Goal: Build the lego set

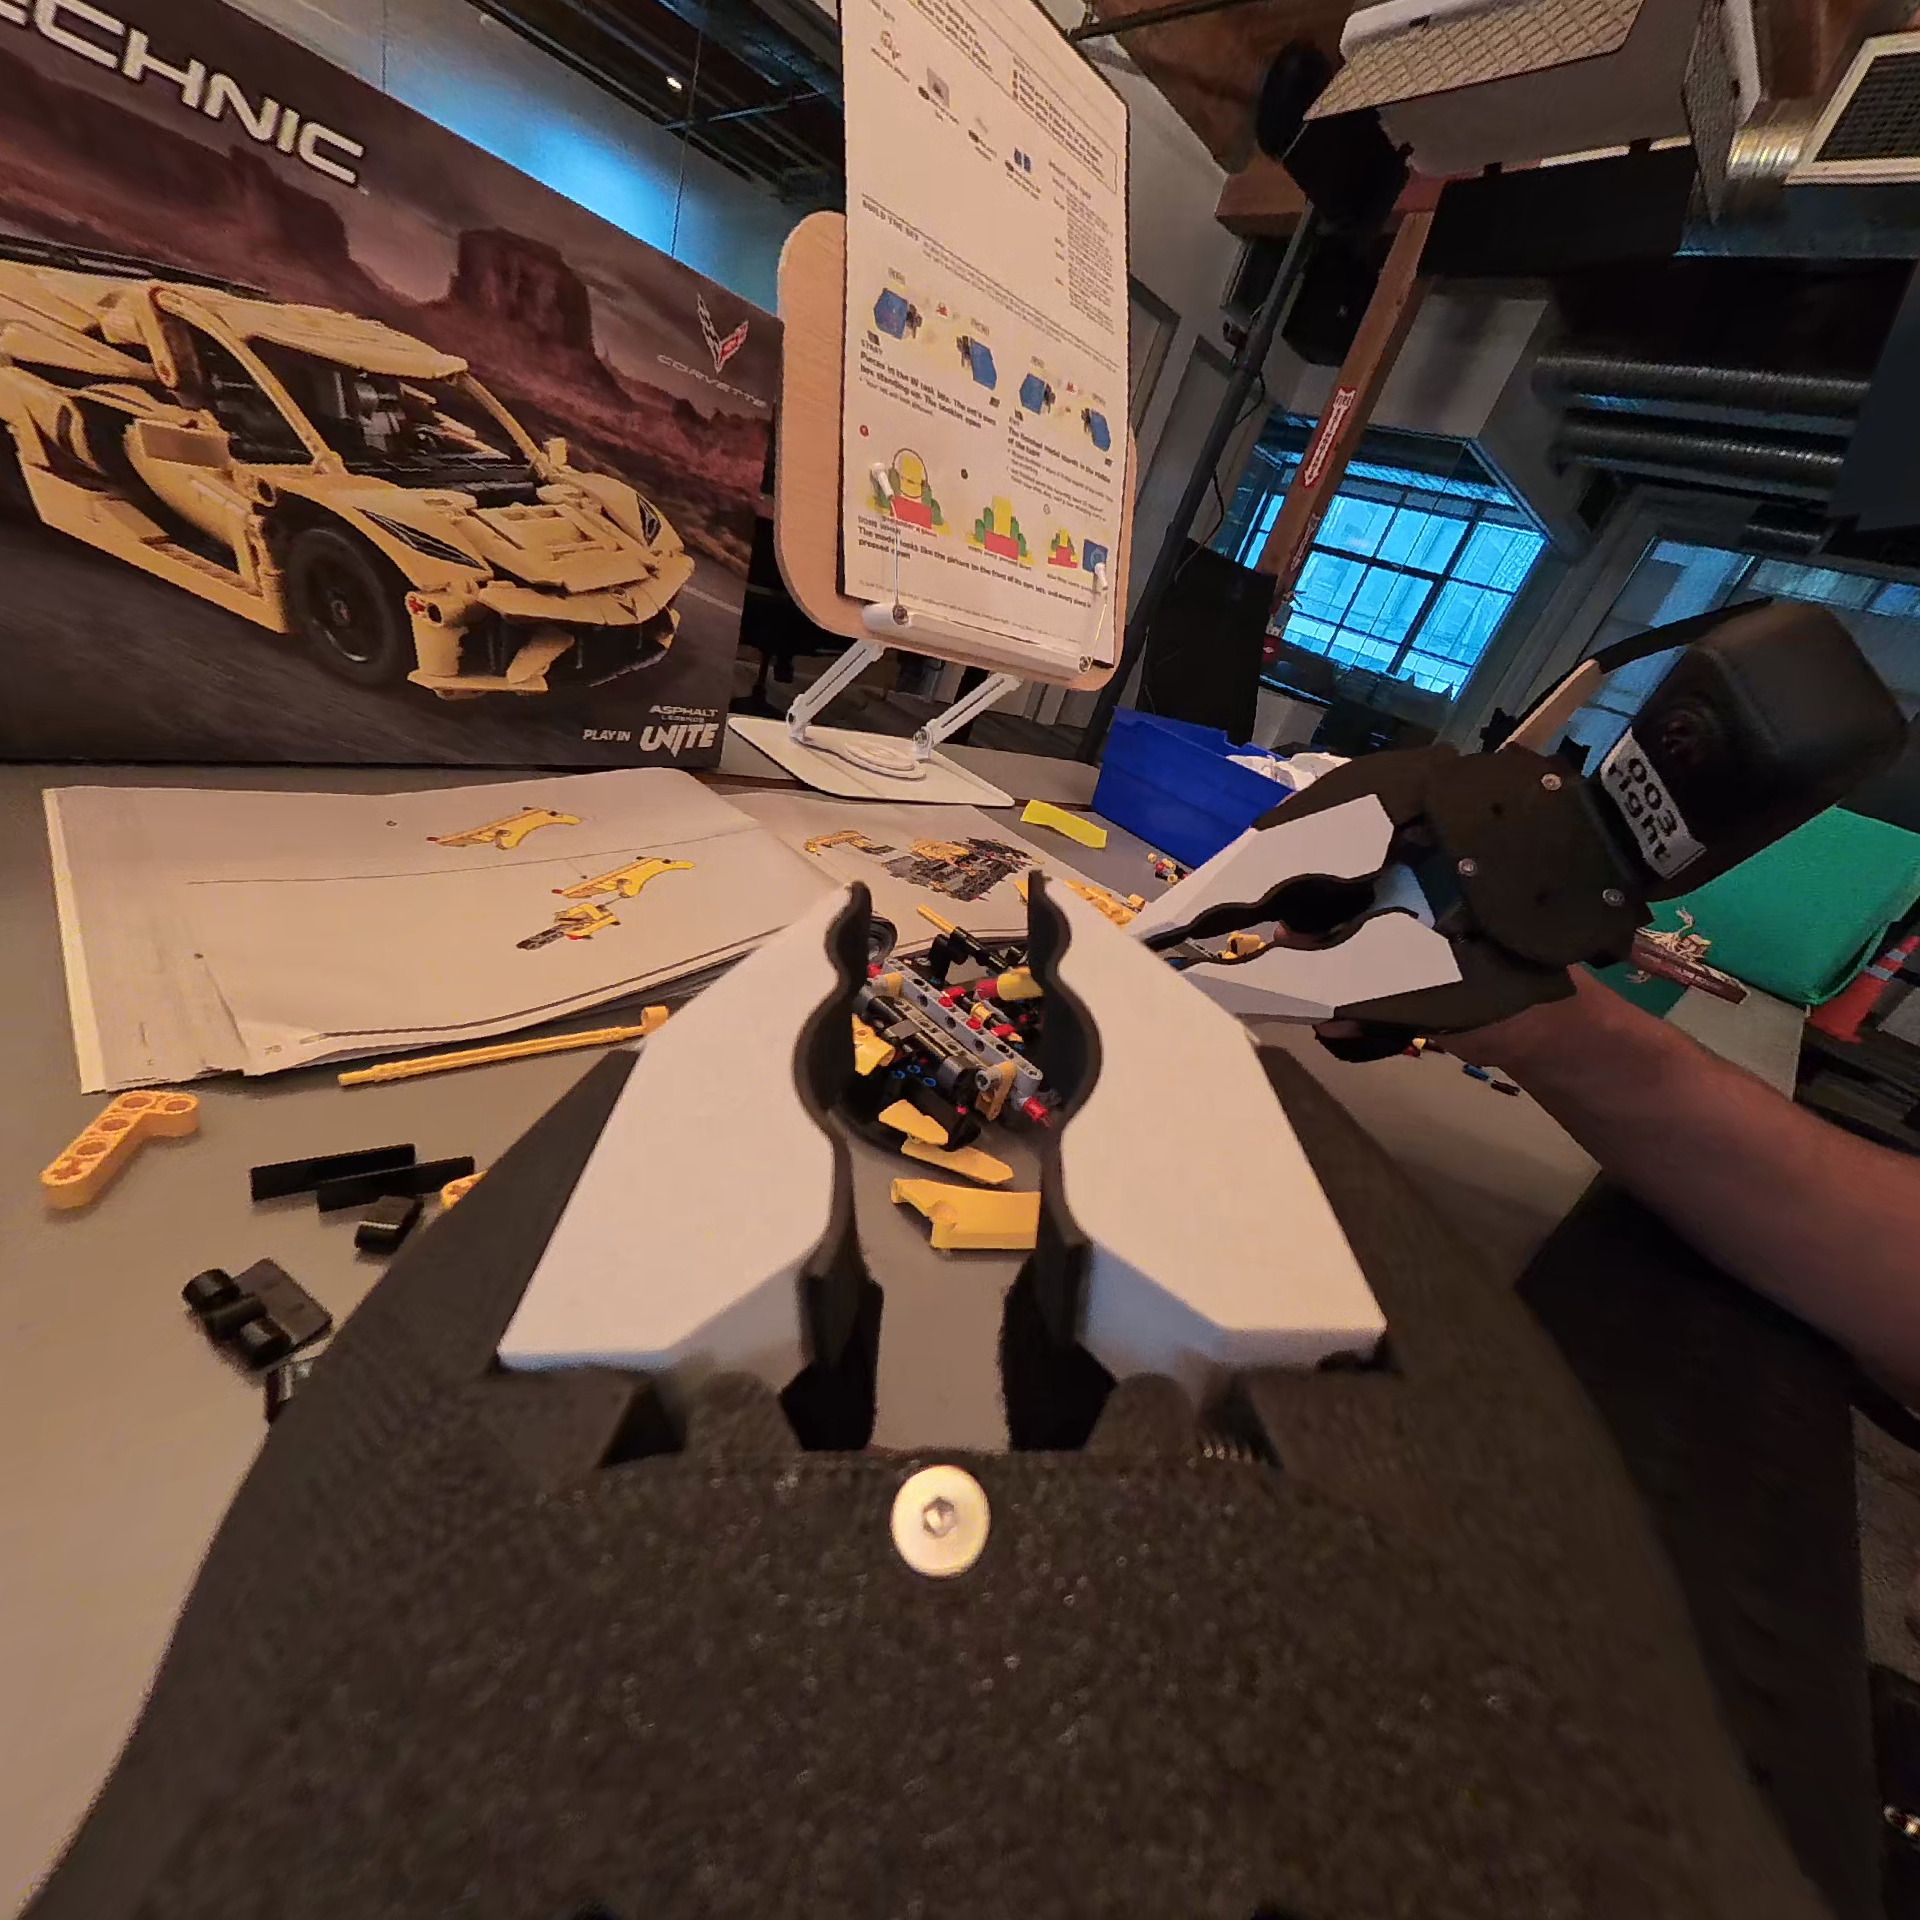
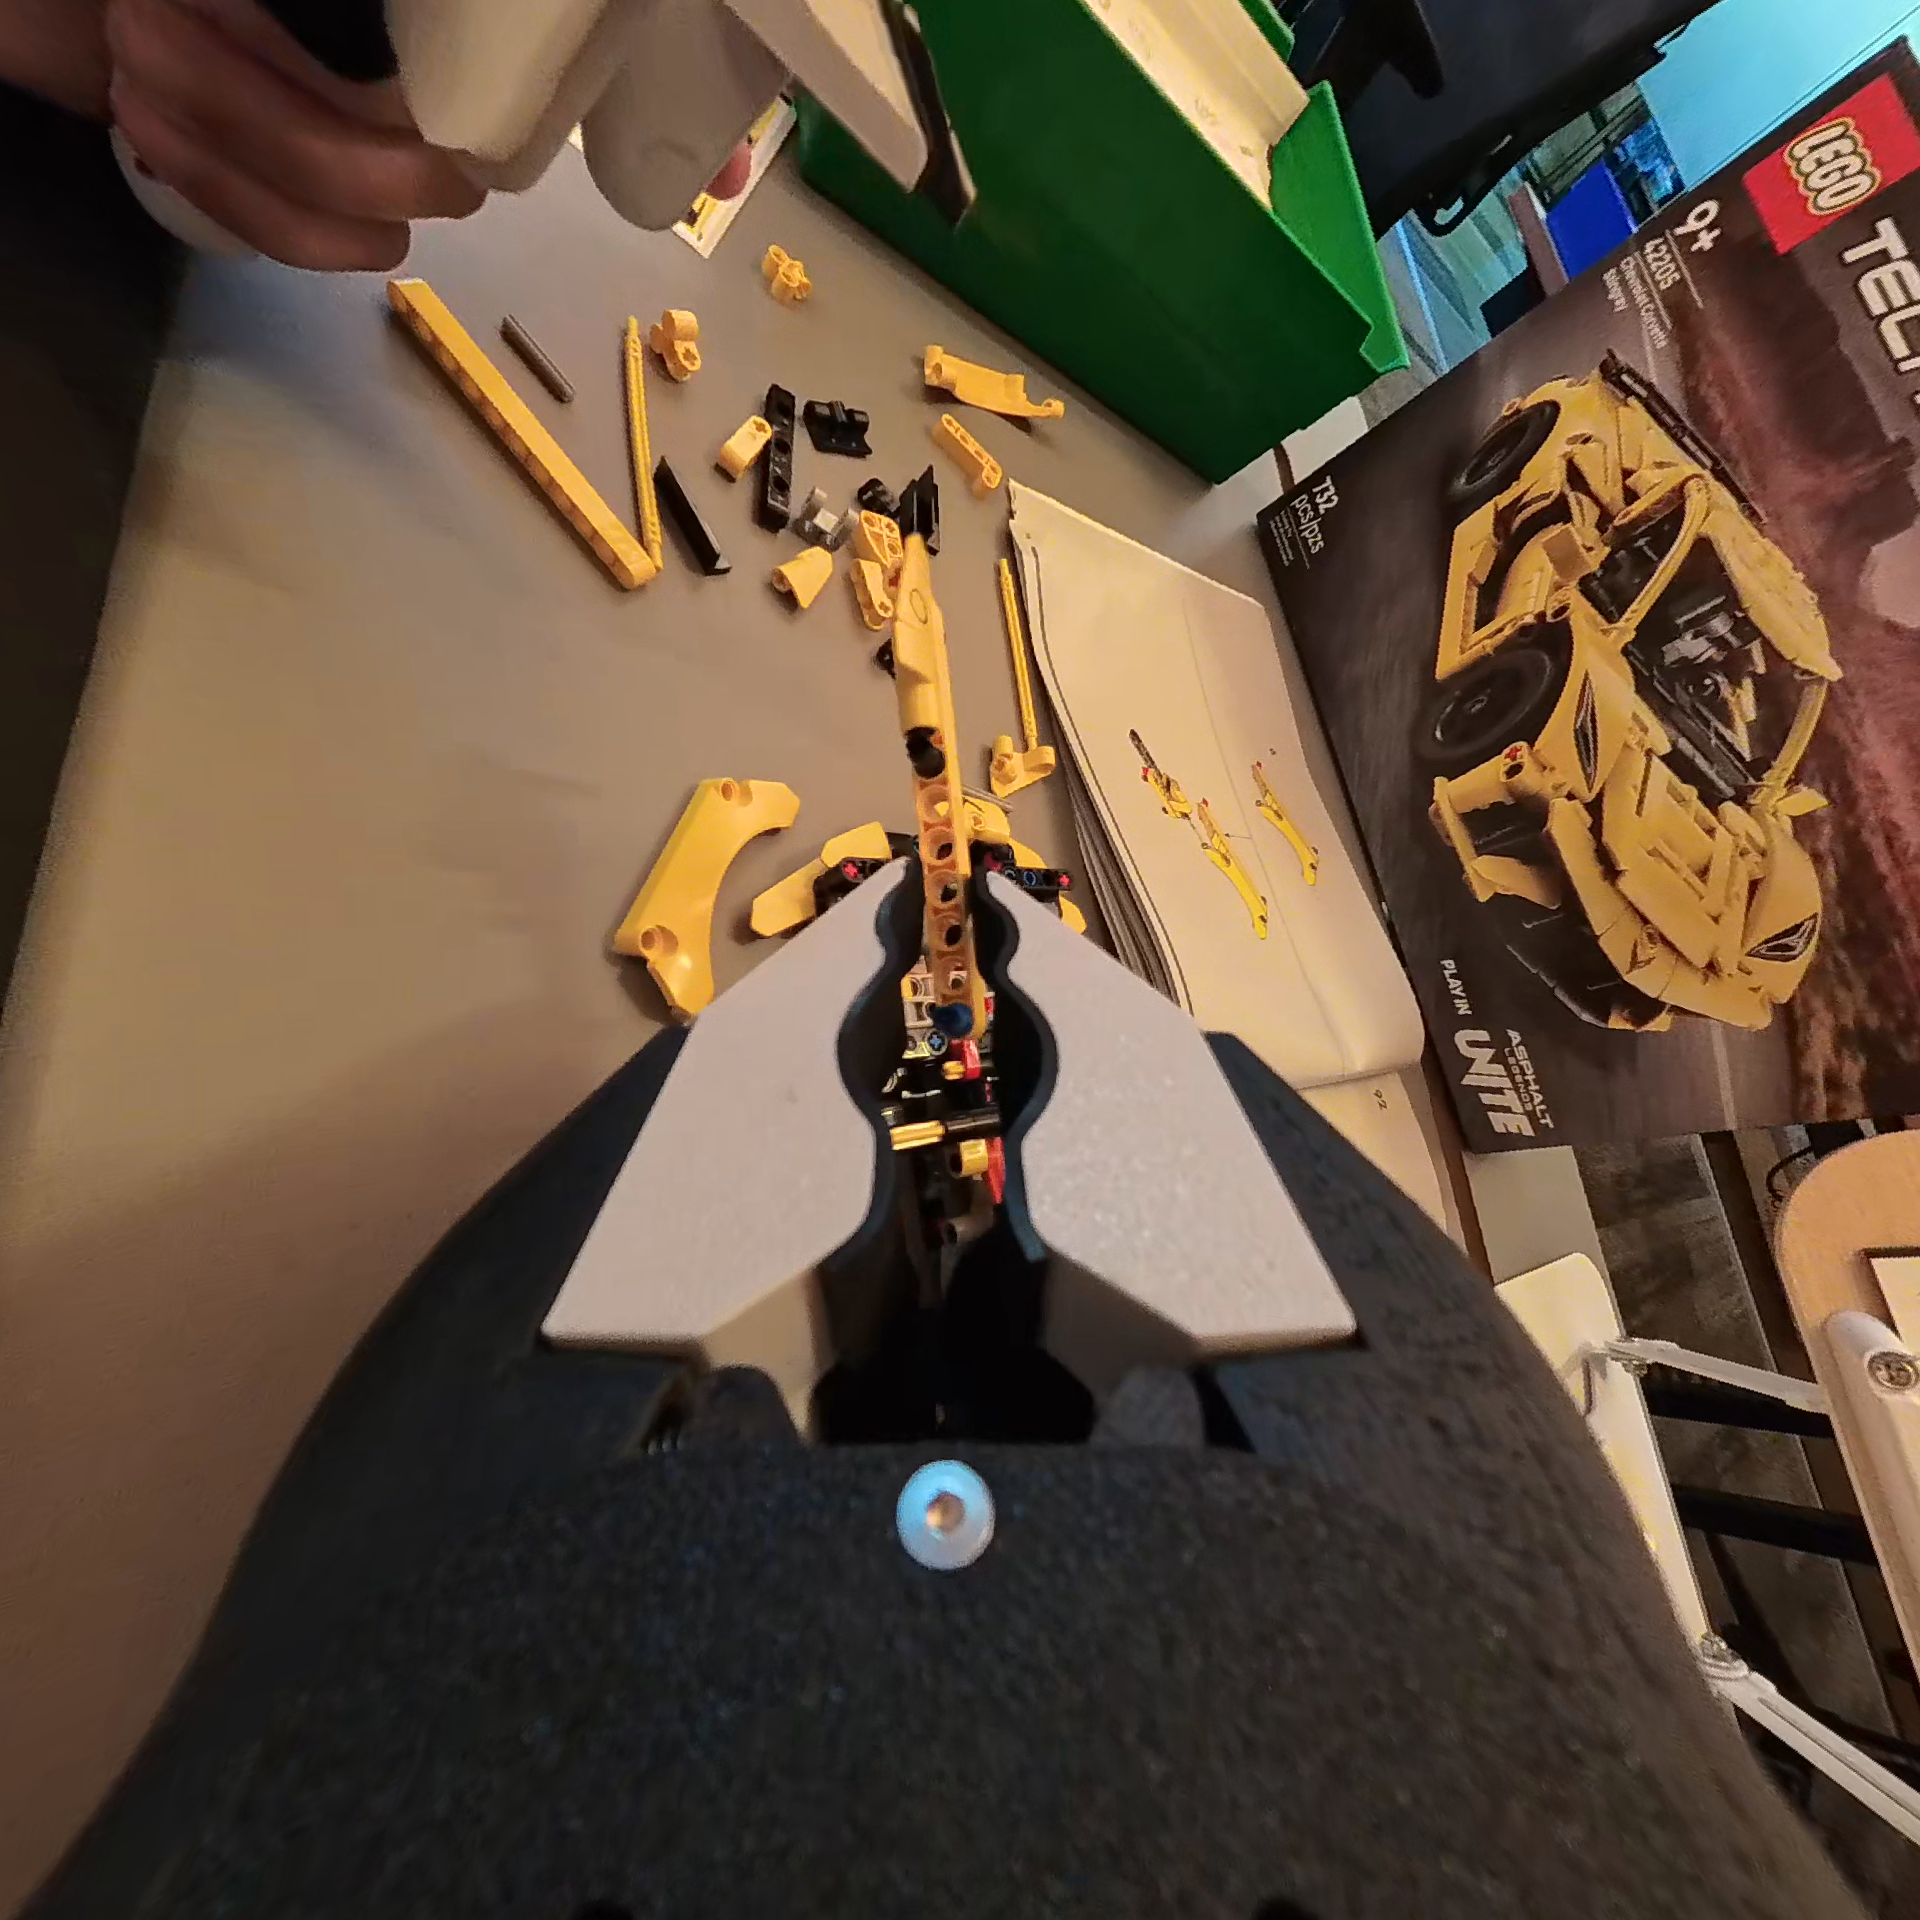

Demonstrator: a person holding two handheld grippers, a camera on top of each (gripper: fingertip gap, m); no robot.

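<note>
The partly built black, grey and yellow chassis (image 1: 966, 1039) lies on the grey table. My left gripper (image 1: 948, 914) is open and hovers just in front of and above the chassis, which shows through the gap between the fingers. My right gripper (image 2: 943, 883) is shut on a long yellow beam-and-panel sub-assembly (image 2: 925, 686) that sticks forward past its tips. It holds this above the chassis (image 2: 951, 1101). In the left wrist view the right gripper (image 1: 1164, 940) comes in from the right, close to the chassis. The left gripper's white fingers (image 2: 665, 156) show blurred at the top left.
An open instruction booklet (image 1: 416, 904) lies behind the chassis, with the set's box (image 1: 364, 436) upright behind it and a document stand (image 1: 977, 364) beside. Loose yellow and black pieces (image 2: 790, 457) are scattered about, including a fender panel (image 2: 696, 883) and a long beam (image 2: 520, 436). There is a green bin (image 2: 1091, 229) and a blue bin (image 1: 1174, 779). About 11 cm separates my left fingertips from my right.
</note>
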